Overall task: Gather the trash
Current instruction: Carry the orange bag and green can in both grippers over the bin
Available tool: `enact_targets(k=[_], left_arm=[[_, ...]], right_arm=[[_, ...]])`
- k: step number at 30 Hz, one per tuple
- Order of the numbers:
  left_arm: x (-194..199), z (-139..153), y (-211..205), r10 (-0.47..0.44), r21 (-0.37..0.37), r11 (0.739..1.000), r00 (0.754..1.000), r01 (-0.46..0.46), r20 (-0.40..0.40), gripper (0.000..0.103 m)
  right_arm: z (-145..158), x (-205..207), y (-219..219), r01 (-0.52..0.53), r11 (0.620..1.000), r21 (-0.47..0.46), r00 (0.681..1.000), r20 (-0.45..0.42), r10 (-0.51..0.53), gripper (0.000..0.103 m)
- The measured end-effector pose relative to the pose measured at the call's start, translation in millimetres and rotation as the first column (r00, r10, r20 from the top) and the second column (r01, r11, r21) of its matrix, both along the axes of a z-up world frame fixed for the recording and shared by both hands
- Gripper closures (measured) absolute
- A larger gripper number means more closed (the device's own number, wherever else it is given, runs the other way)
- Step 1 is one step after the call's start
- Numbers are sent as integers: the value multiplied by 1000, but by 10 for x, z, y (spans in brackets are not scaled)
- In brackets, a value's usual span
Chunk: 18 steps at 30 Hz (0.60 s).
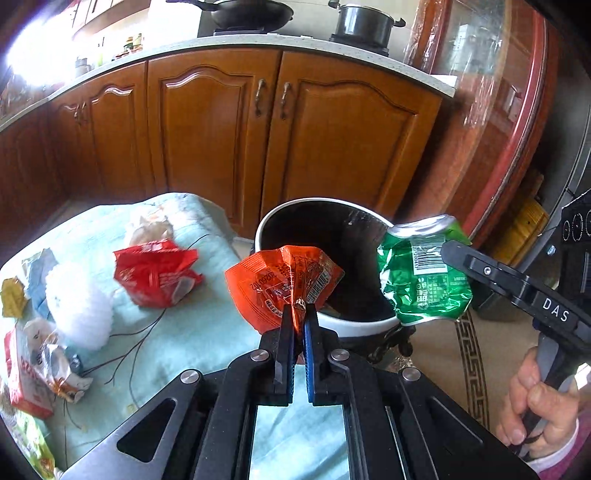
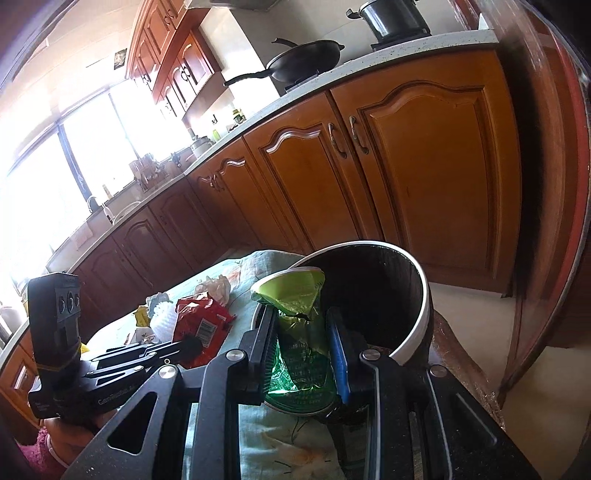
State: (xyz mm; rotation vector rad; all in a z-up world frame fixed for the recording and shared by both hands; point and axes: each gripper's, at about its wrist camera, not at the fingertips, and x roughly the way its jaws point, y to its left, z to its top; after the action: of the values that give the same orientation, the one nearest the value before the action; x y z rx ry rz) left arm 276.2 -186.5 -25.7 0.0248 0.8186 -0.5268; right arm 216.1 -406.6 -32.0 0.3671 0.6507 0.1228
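Drop step in hand. Left gripper [image 1: 300, 308] pinching orange wrapper [image 1: 280, 284] over bin [image 1: 364, 326]; right gripper [image 2: 301, 325] clamping crushed green can [image 2: 301, 354] at bin rim. Next, likely: spread jaws above bin mouth.

Home kitchen: wooden cabinets [image 1: 207, 140], wok [image 2: 306, 61] (probably on a stove).

The bin [image 1: 325, 229] stands just past the tabletop's [image 1: 192, 332] right edge, before the cabinets [image 1: 218, 129]. The left gripper [image 1: 299, 314] holds a wrapper [image 1: 280, 280] at the bin's near rim; the right gripper [image 2: 301, 328] holds a can [image 1: 424, 277] at its right rim. A bag [image 1: 155, 273] lies on the tabletop left of the wrapper, more litter [image 1: 40, 350] farther left. A pan [image 1: 251, 11] and pot [image 1: 364, 22] sit on the counter behind.
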Motion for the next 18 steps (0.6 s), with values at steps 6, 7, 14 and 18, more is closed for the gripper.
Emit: enact_targets(k=[6, 7, 14, 18], left_arm=[[169, -17, -220, -29, 9, 1000, 1000, 29, -6, 100], [207, -25, -264, -33, 13, 999, 999, 33, -10, 100], [466, -159, -456, -37, 20, 999, 998, 38, -58, 100], [609, -230, -567, -36, 31, 999, 996, 39, -78, 100]], right_arm=[[-2, 96, -108, 21, 1000, -20, 1000, -3, -22, 76], [-5, 126, -130, 24, 999, -23, 1000, -6, -24, 76], [-105, 286, -200, 32, 999, -42, 999, -36, -34, 76], [-212, 407, -230, 29, 998, -48, 997, -74, -32, 76]])
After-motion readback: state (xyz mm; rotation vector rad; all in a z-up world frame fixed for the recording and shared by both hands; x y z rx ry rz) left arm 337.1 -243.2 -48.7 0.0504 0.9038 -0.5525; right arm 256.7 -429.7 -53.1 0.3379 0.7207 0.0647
